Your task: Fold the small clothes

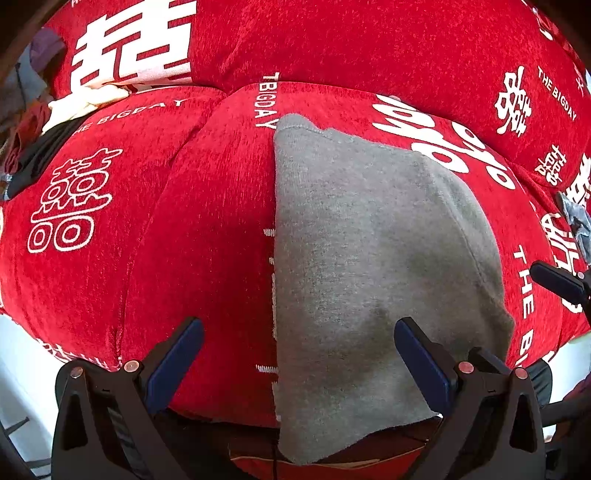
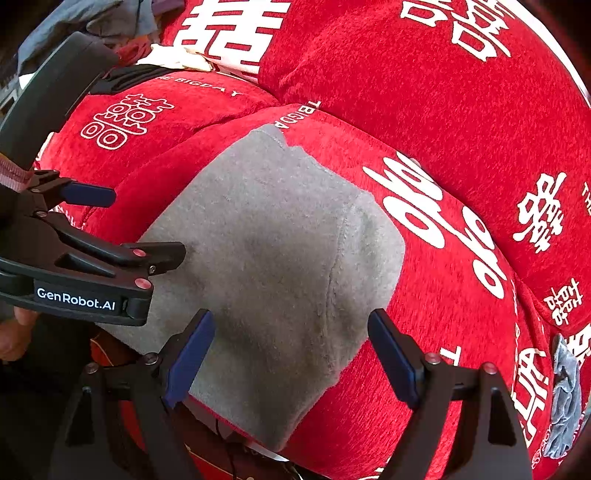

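A small grey fleece garment [image 1: 369, 251] [image 2: 266, 251] lies flat on a red sofa cushion [image 1: 207, 229] [image 2: 424, 332], and its near end hangs over the cushion's front edge. My left gripper [image 1: 297, 328] [image 2: 147, 223] is open just above the garment's near left edge, one finger over red fabric, the other over grey. My right gripper [image 2: 291, 325] is also open, its blue pads [image 2: 192, 354] straddling the garment's near right part. One of its fingertips [image 1: 554, 282] shows at the right edge of the left wrist view. Neither gripper pinches any cloth.
The red sofa cover bears white characters and lettering, and back cushions [image 1: 369, 44] [image 2: 424, 92] rise behind the seat. A pile of clothes [image 1: 40, 122] [image 2: 110, 26] lies at the far left. A blue-grey cloth [image 1: 576, 221] [image 2: 565, 398] sits at the right. A person's hand [image 2: 14, 332] holds the left gripper.
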